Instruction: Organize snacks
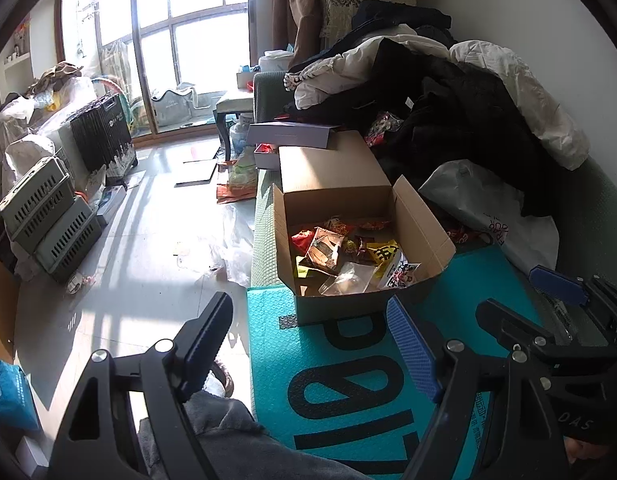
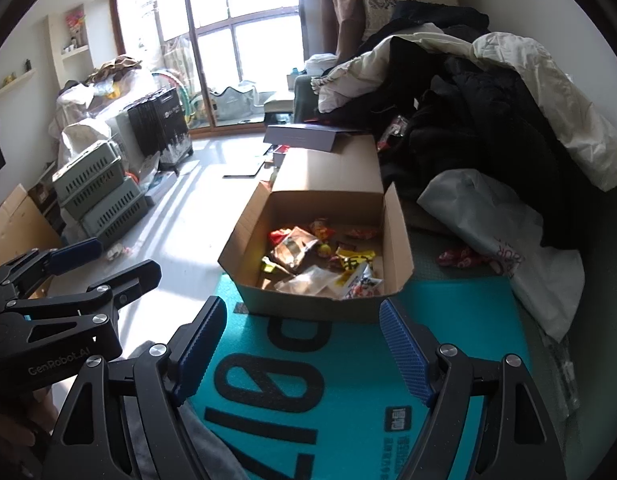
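An open cardboard box (image 1: 340,184) stands on a sofa, half on a teal padded mailer (image 1: 348,380). It holds several snack packets (image 1: 340,252), red, brown, yellow and clear. The box (image 2: 328,184) and its snacks (image 2: 320,256) also show in the right wrist view. My left gripper (image 1: 312,324) is open and empty, near the box's front wall. My right gripper (image 2: 304,328) is open and empty, just before the box; it shows at the right of the left wrist view (image 1: 524,292). The left gripper shows at the left of the right wrist view (image 2: 116,260). A red snack packet (image 2: 460,258) lies on the sofa right of the box.
A heap of dark and white clothes (image 1: 448,92) and a white plastic bag (image 1: 488,208) lie right of the box. A purple flat box (image 1: 288,134) sits behind it. Grey crates (image 1: 48,220), a black suitcase (image 1: 102,132) and plastic sheets are on the tiled floor at left.
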The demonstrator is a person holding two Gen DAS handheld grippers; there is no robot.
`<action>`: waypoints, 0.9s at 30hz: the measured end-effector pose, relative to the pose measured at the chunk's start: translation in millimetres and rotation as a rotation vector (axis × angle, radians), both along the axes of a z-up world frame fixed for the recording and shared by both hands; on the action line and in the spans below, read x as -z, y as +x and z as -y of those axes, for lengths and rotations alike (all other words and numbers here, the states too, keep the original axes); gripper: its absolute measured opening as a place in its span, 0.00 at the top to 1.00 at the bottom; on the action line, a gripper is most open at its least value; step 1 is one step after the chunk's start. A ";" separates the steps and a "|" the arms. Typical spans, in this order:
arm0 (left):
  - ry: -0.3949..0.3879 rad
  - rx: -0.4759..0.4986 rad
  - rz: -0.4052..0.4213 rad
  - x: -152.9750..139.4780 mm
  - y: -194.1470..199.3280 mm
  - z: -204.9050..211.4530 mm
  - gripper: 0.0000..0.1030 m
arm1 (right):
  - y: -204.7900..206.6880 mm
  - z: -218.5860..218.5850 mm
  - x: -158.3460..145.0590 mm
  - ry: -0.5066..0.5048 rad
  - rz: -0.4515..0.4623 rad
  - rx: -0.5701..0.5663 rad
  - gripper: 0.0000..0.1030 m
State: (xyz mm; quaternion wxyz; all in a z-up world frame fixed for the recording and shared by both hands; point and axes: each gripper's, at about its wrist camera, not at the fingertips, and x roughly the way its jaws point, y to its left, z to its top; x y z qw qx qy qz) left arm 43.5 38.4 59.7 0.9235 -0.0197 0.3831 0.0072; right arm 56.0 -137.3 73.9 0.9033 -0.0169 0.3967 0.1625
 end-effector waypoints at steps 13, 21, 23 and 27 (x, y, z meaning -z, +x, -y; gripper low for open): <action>-0.005 0.000 -0.031 10.3 -6.5 2.6 0.23 | -7.5 4.8 11.8 -0.001 -0.035 0.013 0.23; -0.010 -0.005 -0.038 13.0 -8.4 0.9 0.23 | -10.9 3.9 10.1 -0.008 -0.026 0.016 0.23; -0.010 -0.007 -0.040 13.3 -9.1 0.1 0.23 | -11.5 3.3 9.8 -0.007 -0.026 0.015 0.23; -0.008 -0.012 -0.041 14.0 -10.2 -1.7 0.23 | -11.5 3.2 9.8 -0.006 -0.024 0.016 0.23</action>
